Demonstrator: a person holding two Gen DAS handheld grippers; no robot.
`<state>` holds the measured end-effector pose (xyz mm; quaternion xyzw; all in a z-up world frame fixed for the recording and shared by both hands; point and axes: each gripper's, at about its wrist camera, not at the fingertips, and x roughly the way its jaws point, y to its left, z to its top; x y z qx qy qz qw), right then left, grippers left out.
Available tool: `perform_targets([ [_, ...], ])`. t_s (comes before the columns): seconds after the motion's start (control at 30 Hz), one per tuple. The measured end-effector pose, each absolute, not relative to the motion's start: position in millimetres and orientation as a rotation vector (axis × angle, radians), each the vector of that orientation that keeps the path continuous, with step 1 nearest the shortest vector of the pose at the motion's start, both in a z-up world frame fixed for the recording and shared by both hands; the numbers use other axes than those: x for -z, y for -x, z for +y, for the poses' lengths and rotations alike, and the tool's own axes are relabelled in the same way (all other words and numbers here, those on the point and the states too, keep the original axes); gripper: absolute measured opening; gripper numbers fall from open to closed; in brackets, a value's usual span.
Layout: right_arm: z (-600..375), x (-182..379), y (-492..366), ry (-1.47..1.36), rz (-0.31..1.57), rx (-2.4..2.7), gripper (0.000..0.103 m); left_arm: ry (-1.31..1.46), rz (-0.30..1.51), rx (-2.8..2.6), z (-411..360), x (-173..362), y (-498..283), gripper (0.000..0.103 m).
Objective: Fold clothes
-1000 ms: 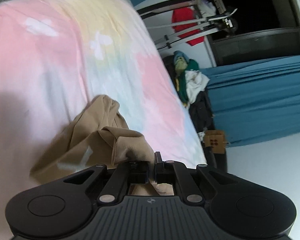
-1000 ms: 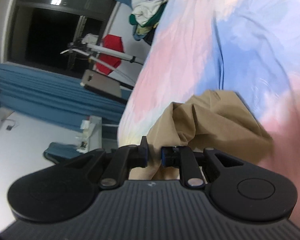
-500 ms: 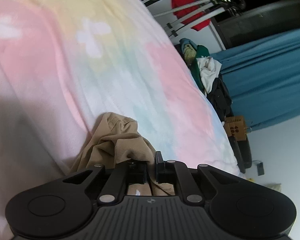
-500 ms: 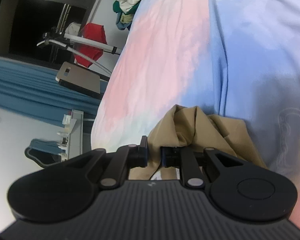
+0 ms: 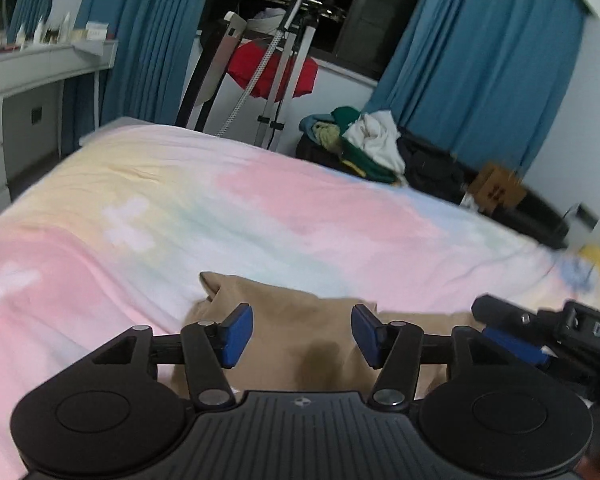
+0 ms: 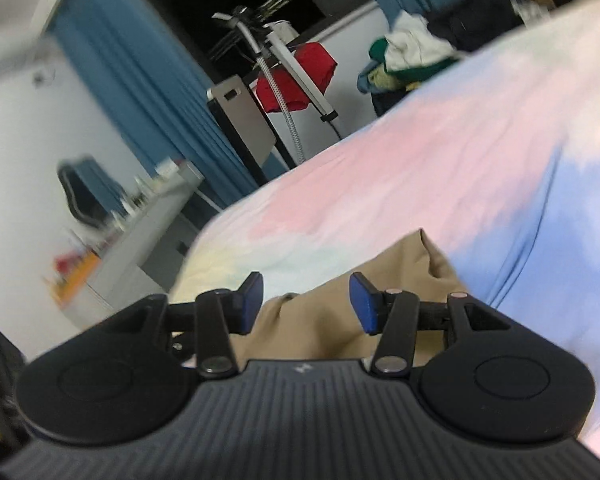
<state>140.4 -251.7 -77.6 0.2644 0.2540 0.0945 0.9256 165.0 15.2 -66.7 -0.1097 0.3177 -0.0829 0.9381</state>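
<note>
A tan garment (image 5: 300, 320) lies flattened on the pastel bedspread (image 5: 260, 208), near its front edge. My left gripper (image 5: 302, 336) is open and empty, its blue pads just above the cloth. My right gripper (image 6: 306, 304) is open and empty over the same tan garment (image 6: 340, 292). The right gripper also shows at the right edge of the left wrist view (image 5: 540, 340), close beside the left one.
A pile of clothes (image 5: 364, 144) lies beyond the bed's far edge. A drying rack with a red cloth (image 5: 276, 68) stands by blue curtains (image 5: 480, 72). A white desk with drawers (image 5: 28, 92) is at the left. A cardboard box (image 5: 498, 190) is at the right.
Both grippers were shut on the bunched tan garment; both have let go and opened. The garment now lies flat on the bed and the views have levelled out.
</note>
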Motion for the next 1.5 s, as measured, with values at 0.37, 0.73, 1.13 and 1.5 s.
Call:
perform_targets([
  [0.37,-236,112,-173,-0.315,0.655,-0.120,0.049,0.085,0.717,0.125,11,96,-169,0.057],
  [0.73,-225,78,-120,-0.232,0.601,-0.127,0.050,0.055,0.692,0.150,7,75,-119,0.057],
  [1.13,-216,104,-106,-0.195,0.697,-0.078,0.049,0.053,0.734,0.142,2,80,-84,0.057],
  [1.5,-234,96,-104,-0.345,0.679,-0.067,0.049,0.483,0.867,0.246,33,69,-47,0.076],
])
